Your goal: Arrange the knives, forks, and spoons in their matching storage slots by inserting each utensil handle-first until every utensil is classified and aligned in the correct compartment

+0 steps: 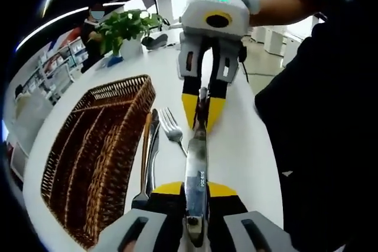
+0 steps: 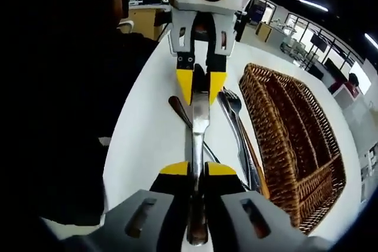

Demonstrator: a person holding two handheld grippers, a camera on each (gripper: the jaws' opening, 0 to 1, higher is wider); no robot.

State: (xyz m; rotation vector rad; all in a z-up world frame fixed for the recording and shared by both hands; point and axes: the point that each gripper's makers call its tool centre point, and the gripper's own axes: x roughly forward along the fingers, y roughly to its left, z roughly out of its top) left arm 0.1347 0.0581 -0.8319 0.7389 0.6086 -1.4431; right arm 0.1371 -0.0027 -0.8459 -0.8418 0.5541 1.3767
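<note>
Above the white table (image 1: 248,163), a single table knife (image 1: 196,172) was held between the two grippers, one at each end. The left gripper (image 1: 196,192), rising from the bottom of the left gripper view, had its yellow-tipped jaws closed on one end of the knife. The right gripper (image 1: 202,112) entered that view from the top, jaws pointing down and clamped on the opposite end. A person's hand (image 1: 277,4) grasped its white body.

From the right gripper view, the arrangement was mirrored: the right gripper (image 2: 198,172) was closed on the near end of the knife (image 2: 199,123), and the left gripper (image 2: 201,90) gripped the far end.

On the table beside the knife lay loose utensils: a fork (image 1: 171,128) with tines pointing away from the left camera, and two long handles (image 1: 147,157) just beside it, one of them brown. A spoon (image 2: 179,110) lay partly under the knife in the right gripper view.

The wicker cutlery tray (image 1: 97,157), divided into long slots, sat just beside the loose utensils. No utensils could be made out in its slots. A potted plant (image 1: 124,28) stood at the far end of the table.
</note>
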